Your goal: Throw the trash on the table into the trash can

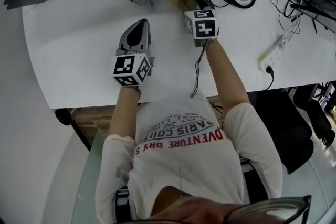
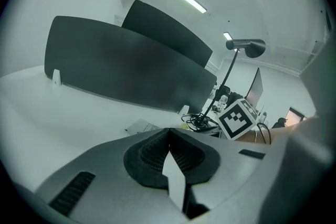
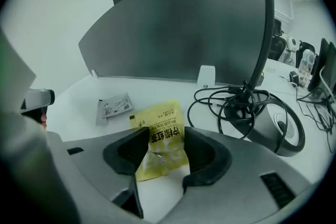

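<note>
While apart, right gripper (image 3: 166,132) jaws astride packet (image 3: 159,145)

Two bits of trash, both lying flat on the white counter (image 1: 79,60), towards its far side
- yellow sachet (image 3: 160,136): crinkled, dark print across the upper part, unopened by the look of it
- grey foil sachet (image 3: 113,106): smaller, rectangular, slightly skewed, near the yellow one's left, not touching

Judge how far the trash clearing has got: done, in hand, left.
Done: nothing; yellow packet and grey packet lie on the table. In hand: open right gripper aims at the yellow packet, not gripping. Remaining: binning both; left gripper is shut, empty.
</note>
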Motion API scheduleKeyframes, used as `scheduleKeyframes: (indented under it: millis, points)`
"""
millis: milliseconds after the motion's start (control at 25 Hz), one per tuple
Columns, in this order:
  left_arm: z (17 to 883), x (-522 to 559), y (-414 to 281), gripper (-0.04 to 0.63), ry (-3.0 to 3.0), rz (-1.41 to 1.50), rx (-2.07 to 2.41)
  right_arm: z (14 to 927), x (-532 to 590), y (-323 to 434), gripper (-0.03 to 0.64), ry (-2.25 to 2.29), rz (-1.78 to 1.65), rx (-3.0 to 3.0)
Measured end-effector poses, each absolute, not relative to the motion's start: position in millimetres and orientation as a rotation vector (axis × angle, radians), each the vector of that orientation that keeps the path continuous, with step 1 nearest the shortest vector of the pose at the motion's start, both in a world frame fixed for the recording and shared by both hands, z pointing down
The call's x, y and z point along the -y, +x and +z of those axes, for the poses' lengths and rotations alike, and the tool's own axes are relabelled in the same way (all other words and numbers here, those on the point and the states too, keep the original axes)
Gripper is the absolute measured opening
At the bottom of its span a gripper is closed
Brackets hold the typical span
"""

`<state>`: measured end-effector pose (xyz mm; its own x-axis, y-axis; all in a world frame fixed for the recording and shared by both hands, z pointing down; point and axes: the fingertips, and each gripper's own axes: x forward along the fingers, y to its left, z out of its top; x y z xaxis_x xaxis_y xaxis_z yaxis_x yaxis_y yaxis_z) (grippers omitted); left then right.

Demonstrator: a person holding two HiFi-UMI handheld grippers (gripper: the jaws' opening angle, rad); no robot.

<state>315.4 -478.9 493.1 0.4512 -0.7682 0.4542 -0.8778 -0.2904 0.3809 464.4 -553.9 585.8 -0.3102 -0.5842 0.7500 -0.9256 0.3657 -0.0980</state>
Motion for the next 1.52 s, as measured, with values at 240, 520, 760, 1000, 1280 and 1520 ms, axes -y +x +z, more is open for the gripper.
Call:
scheduleKeyframes:
  millis: [240, 520, 760, 1000, 1280, 1520]
  points:
    - [500.6, 479.6, 315.3, 0.023, 2.094, 0.245, 1.351, 591.0, 556.0, 469.4, 0.148, 1.309, 0.704, 1.984]
    - [489.6, 467.5, 307.5, 0.023, 2.053, 0.217, 1.405, 575.5, 536.6, 472.5, 0.046, 1.313, 0.83, 2.037]
    - [464.8, 445.4, 285.0, 0.023, 2.032, 0.188, 1.525, 531.4, 517.9, 435.0, 0.037, 1.212, 0.782, 2.186]
    - [432.2, 403.9, 228.5, 0.023, 2.011, 0.136, 1.652, 481.3, 489.9, 348.2, 0.037, 1.053, 0.677, 2.337]
    - [410.6, 314.7, 109.8, 0.023, 1.887, 0.068, 1.838, 451.0, 401.7, 203.9, 0.037, 0.77, 0.603, 2.489]
    - [405.4, 188.1, -28.9, 0.023, 1.603, -0.043, 2.08, 451.1, 282.3, 43.9, 0.037, 0.393, 0.52, 2.52]
